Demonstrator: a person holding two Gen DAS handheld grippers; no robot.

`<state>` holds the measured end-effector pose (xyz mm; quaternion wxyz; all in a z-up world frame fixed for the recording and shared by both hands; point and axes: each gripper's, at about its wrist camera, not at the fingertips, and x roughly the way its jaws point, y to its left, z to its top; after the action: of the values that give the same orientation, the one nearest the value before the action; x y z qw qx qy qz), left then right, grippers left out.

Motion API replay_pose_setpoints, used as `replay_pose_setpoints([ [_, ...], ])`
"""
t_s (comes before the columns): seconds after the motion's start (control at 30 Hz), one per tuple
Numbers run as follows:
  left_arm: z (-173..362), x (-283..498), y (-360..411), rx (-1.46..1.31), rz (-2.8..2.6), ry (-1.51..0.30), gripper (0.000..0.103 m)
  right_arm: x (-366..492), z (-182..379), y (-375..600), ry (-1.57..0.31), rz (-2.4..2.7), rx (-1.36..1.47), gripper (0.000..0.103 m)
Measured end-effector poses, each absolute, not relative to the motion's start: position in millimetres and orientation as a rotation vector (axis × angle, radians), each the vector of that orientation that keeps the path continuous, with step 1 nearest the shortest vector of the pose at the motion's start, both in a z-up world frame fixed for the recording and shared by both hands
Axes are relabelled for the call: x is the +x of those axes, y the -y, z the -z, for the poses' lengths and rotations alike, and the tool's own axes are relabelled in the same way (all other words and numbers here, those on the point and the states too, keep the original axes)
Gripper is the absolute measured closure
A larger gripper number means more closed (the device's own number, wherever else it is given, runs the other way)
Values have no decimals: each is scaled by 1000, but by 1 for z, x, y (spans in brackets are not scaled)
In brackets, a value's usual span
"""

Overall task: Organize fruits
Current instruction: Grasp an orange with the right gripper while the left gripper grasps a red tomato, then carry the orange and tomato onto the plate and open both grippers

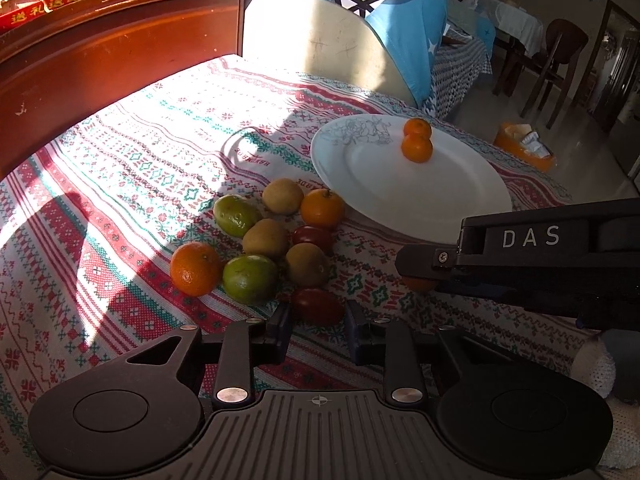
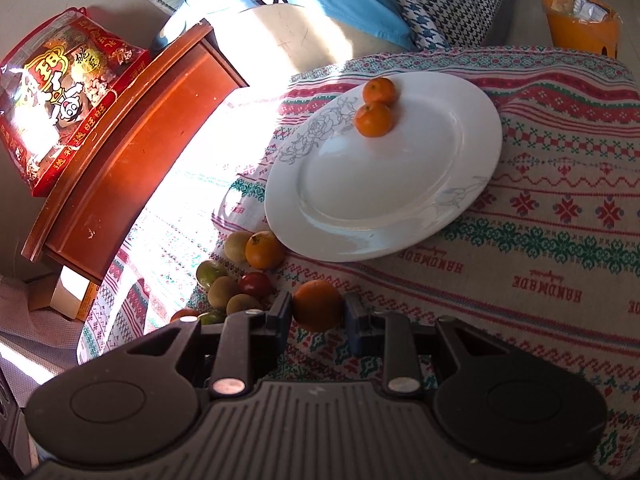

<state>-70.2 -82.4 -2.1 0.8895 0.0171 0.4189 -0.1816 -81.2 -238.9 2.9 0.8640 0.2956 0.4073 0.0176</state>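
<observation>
A white plate on the patterned tablecloth holds two oranges; it also shows in the right wrist view with both oranges. A pile of oranges, green citrus, kiwis and red tomatoes lies left of the plate. My left gripper is open, its fingers on either side of a red tomato. My right gripper is shut on an orange just above the cloth, short of the plate; it shows side-on in the left wrist view.
A wooden cabinet with a red snack bag stands at the table's far left. A blue cushion lies behind the table. An orange bin sits on the floor. Dark chairs stand far right.
</observation>
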Motion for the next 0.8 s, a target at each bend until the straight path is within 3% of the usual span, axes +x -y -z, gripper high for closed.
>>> replay_pose_setpoints([
  [0.37,-4,-78,79,19,377,-848,79,-85,-12,241,-820,-67,638,75],
  [0.8,-50,-73,76,-27,394,-761,79,-73,-55,256,-752,-83,561,75],
])
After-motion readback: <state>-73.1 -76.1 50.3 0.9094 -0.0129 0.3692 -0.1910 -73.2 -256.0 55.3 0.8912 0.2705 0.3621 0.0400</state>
